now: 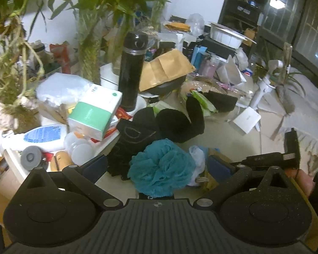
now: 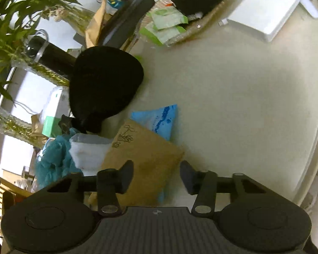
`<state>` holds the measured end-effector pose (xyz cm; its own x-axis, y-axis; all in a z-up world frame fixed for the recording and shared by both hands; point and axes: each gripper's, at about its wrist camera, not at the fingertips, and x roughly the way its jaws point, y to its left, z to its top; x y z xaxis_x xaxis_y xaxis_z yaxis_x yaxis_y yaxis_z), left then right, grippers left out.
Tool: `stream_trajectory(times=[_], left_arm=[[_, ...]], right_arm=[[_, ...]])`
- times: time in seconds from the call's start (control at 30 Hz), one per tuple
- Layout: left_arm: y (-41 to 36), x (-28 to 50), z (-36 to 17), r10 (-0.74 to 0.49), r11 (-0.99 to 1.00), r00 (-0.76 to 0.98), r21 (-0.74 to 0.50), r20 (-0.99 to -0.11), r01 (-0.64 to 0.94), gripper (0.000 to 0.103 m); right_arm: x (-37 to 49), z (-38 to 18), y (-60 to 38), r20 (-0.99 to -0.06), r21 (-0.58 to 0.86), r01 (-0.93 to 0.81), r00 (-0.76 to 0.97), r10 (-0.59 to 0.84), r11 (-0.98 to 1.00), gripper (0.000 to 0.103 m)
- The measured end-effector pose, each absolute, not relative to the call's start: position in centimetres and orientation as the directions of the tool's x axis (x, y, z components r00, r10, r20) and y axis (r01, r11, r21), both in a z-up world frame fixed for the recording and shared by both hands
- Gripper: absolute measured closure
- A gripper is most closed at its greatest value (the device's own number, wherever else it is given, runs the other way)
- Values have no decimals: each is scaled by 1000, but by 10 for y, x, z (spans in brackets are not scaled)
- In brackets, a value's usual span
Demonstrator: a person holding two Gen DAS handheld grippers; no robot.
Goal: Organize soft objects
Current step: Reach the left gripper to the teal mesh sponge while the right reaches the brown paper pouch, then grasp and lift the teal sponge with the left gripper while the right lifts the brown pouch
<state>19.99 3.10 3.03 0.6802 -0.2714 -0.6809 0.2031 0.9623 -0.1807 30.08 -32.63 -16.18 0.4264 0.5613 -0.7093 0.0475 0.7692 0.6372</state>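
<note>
— Nearest the left gripper (image 1: 156,165), what's that?
— A frilly teal mesh bath sponge (image 1: 162,168) between its wide-apart jaws, untouched, beside crumpled black fabric (image 1: 159,124) mid-desk.
— And the right gripper (image 2: 156,176)?
— Jaws parted over a flat brown paper envelope (image 2: 146,160), not pressing it. A rounded black pouch (image 2: 105,84) lies beyond.
</note>
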Motion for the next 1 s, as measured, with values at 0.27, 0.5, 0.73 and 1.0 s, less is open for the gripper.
stream_trajectory(times=[0.27, 0.5, 0.73, 1.0], left_arm=[[25, 212, 26, -303, 951, 668, -165, -679, 263, 0], [14, 230, 17, -344, 923, 616, -134, -709, 361, 12], [-7, 246, 1, -338, 882, 554, -51, -761, 469, 23], [-17, 275, -26, -356, 863, 446, -105, -822, 495, 53]], right_arm=[[295, -148, -332, -701, 622, 30, 468, 538, 783, 98], [288, -93, -340, -634, 631, -66, 532, 562, 773, 99], [273, -36, -345, -590, 584, -158, 591, 550, 796, 99], [253, -13, -346, -584, 520, -216, 616, 528, 826, 99]])
